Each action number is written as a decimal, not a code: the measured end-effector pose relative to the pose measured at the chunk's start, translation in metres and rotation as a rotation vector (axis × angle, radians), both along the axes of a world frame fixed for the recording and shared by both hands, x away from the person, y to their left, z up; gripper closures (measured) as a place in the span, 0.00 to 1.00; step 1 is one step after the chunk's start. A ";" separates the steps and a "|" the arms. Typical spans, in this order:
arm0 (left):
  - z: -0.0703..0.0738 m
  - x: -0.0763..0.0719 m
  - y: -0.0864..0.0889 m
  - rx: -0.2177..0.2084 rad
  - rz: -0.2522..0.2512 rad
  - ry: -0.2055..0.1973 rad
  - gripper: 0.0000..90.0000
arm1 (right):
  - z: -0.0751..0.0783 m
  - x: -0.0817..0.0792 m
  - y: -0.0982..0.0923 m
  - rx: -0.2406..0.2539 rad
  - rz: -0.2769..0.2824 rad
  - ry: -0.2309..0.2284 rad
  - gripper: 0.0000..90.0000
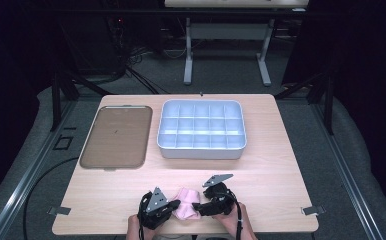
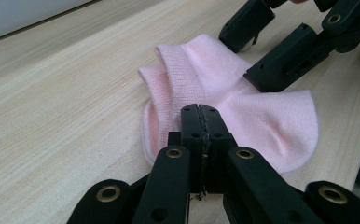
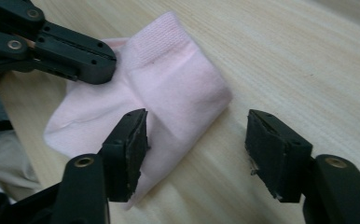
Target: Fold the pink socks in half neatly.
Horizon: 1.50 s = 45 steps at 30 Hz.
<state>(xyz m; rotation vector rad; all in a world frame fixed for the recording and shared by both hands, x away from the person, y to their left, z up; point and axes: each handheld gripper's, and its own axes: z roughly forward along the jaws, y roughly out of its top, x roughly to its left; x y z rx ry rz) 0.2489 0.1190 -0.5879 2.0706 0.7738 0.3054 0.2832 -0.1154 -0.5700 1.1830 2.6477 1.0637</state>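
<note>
A pink sock [image 1: 186,210] lies folded on the wooden table near its front edge, between my two grippers. My left gripper [image 1: 175,204] comes in from the left, and its jaws [image 2: 199,109] are shut on a raised fold of the sock [image 2: 262,116]. From the right gripper view, the same shut tips [image 3: 106,65] meet the sock [image 3: 178,79] at its upper left. My right gripper [image 1: 197,206] stands open at the sock's right side [image 3: 197,126]. One of its jaws sits over the fabric and the other over bare wood, with neither pad pressing.
A white tray [image 1: 201,151] divided into several compartments stands at the back centre. A flat brown tray [image 1: 113,136] lies to its left. The person's hands hold the grippers at the table's front edge.
</note>
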 end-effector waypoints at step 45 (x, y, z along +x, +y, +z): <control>0.001 0.011 -0.031 -0.013 -0.018 0.039 1.00 | 0.014 -0.011 -0.008 0.259 -0.026 0.051 0.92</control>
